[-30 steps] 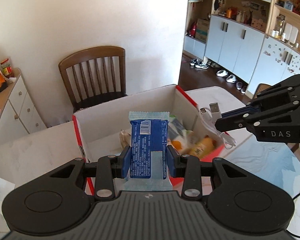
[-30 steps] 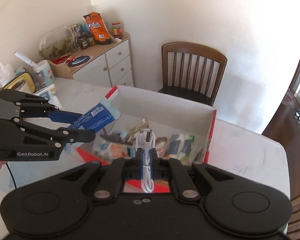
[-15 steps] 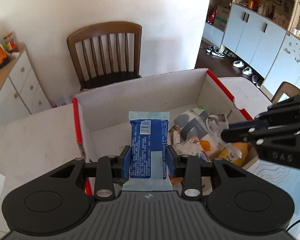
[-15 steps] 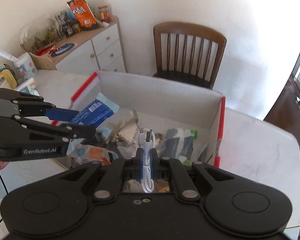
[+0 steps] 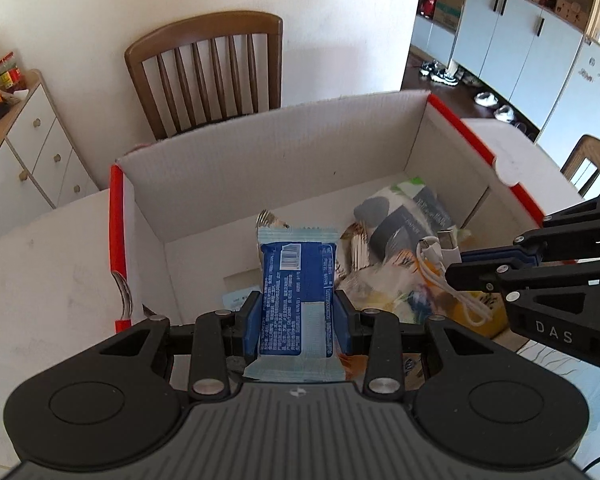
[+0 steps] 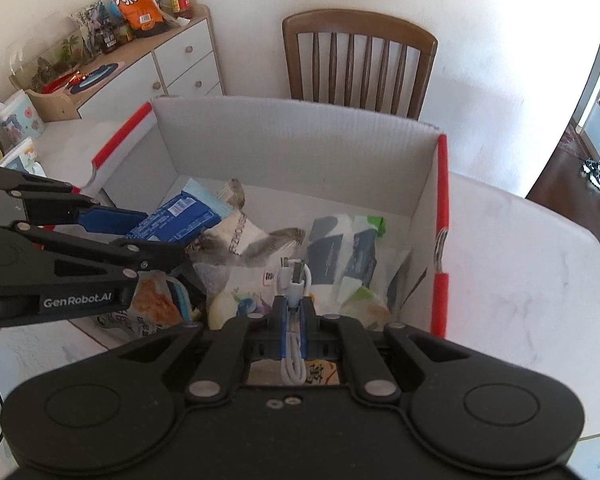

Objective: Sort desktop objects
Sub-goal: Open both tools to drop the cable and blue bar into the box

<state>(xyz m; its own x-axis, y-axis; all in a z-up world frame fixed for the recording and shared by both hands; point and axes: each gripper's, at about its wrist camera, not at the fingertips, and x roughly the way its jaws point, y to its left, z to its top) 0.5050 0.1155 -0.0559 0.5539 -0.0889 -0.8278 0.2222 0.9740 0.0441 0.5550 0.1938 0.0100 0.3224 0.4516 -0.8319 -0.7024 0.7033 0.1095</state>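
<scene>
A wooden chair [image 5: 208,68] stands beside a white drawer cabinet [image 6: 180,64].

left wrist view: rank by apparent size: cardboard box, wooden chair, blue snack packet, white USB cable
1. cardboard box
2. wooden chair
3. blue snack packet, though it sits close to the camera, which inflates it
4. white USB cable

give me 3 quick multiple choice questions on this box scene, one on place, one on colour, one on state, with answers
1. Where are both hand-held grippers?
A. Over the open cardboard box
B. Beside the wooden chair
C. Under the table

2. What colour is the box's edge trim?
A. Green
B. Red
C. Black

3. What is the right hand-held gripper doing?
A. Open and empty
B. Shut on a snack
C. Shut on a cable

Answers:
1. A: the left hand-held gripper and right hand-held gripper hang above the white cardboard box.
2. B: red strips line its edges.
3. C: it clamps the coiled white USB cable, while the left holds the blue snack packet.
</scene>
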